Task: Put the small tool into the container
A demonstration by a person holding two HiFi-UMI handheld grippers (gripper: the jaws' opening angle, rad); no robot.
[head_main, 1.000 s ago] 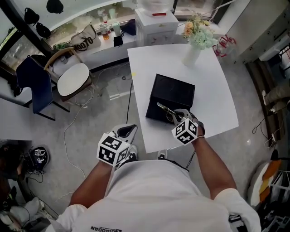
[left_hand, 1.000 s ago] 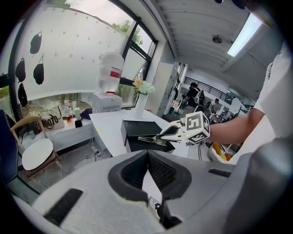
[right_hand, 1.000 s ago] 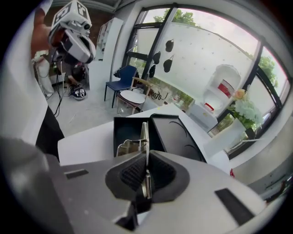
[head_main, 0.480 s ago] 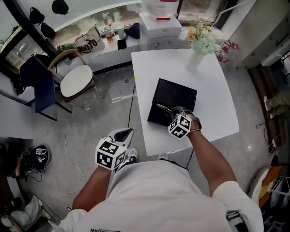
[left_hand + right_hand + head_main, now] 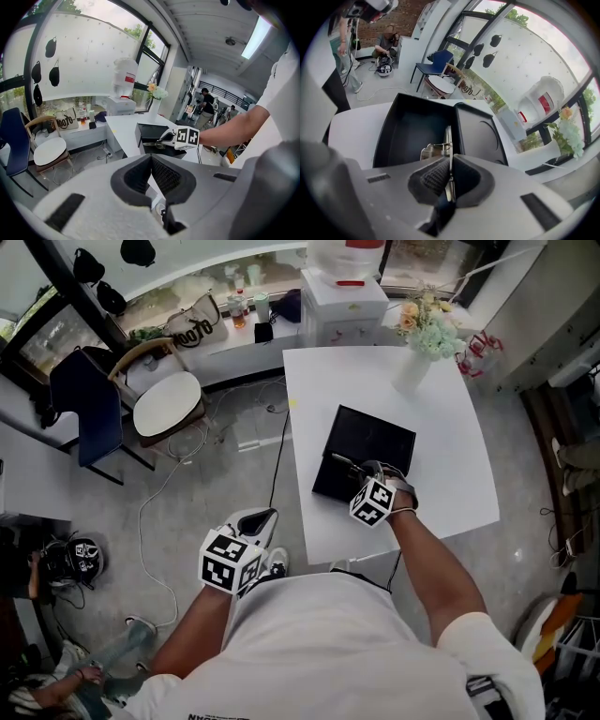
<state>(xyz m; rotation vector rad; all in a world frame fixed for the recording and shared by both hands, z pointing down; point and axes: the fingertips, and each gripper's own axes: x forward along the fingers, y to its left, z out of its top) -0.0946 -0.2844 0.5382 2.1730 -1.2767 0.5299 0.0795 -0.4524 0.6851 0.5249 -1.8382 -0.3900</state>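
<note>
A black open container [image 5: 380, 437] lies on the white table [image 5: 450, 465], its deep tray [image 5: 410, 129] beside its flat lid [image 5: 480, 136]. My right gripper [image 5: 359, 476] holds a small metal tool [image 5: 341, 463] above the tray's near edge. In the right gripper view the tool [image 5: 447, 138] runs straight out between the pads, which still press on it as the jaws are opening slightly. My left gripper [image 5: 256, 519] hangs off the table's left side, over the floor. Its jaws [image 5: 151, 168] are shut with nothing between them.
A white vase of flowers [image 5: 419, 338] stands at the table's far edge, with a white cabinet [image 5: 342, 301] behind it. A round white chair [image 5: 167, 401], a blue chair [image 5: 89, 395] and loose cables [image 5: 155, 521] occupy the floor on the left. People stand far off [image 5: 347, 42].
The right gripper has edged a little forward over the container with the tool still in it. The left gripper has barely moved.
</note>
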